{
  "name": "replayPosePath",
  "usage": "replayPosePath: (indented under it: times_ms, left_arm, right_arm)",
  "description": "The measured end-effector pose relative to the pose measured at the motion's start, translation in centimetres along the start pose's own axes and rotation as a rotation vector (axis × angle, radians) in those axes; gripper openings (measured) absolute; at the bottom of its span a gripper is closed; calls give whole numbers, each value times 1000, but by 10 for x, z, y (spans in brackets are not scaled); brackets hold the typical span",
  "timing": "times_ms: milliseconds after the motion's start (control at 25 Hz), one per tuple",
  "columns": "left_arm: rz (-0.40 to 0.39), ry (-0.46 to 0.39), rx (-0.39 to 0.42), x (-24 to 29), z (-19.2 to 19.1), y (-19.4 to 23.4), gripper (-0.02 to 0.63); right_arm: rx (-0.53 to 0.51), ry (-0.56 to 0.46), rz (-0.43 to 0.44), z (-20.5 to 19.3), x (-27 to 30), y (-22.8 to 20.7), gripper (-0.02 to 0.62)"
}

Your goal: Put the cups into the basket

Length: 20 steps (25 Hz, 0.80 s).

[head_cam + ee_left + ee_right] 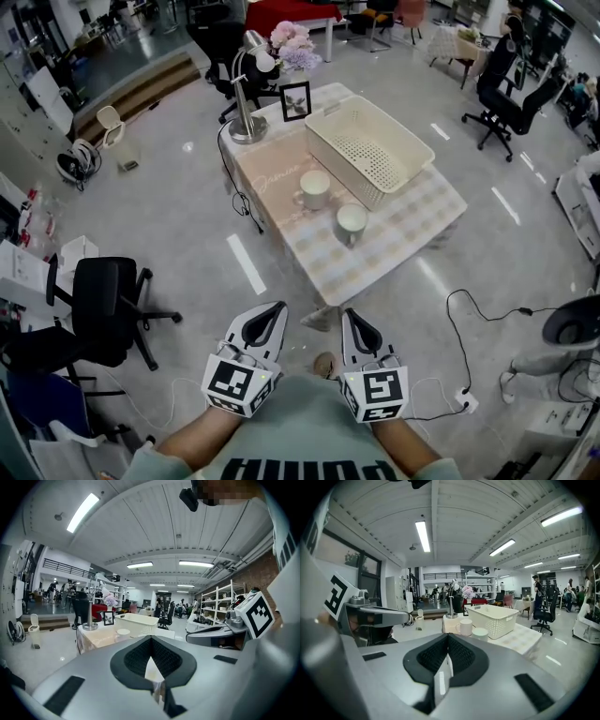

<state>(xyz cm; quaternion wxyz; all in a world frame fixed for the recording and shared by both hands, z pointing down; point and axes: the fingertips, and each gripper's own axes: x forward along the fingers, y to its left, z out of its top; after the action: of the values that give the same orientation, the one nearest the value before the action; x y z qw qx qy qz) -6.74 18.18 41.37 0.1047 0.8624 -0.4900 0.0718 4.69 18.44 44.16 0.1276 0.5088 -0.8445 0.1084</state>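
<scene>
Two white cups (314,189) (352,223) stand on a low table with a checked cloth (412,225), just in front of an empty cream basket (370,150). Both grippers are held low and close to the body, well short of the table. The left gripper (278,307) and the right gripper (347,314) point toward the table, jaws shut with nothing between them. In the right gripper view the cups (465,626) (479,633) and the basket (494,618) lie ahead beyond the shut jaws (447,637). From the left gripper (151,639), one cup (123,633) and the basket (136,622) show farther off.
A silver desk lamp (246,94), a picture frame (295,100) and flowers (295,47) stand at the table's far end. A black office chair (103,309) is on the left, and a cable (469,328) runs across the floor on the right.
</scene>
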Motion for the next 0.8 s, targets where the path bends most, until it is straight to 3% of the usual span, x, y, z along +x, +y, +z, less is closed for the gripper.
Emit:
replayPosePath:
  times_ms: [280, 800]
  left_arm:
    - [27, 10, 14, 26, 4, -16, 3]
    - [-2, 45, 72, 61, 18, -35, 3]
  right_arm:
    - [-12, -2, 31, 3, 6, -29, 11]
    - [25, 2, 31, 1, 13, -65, 12]
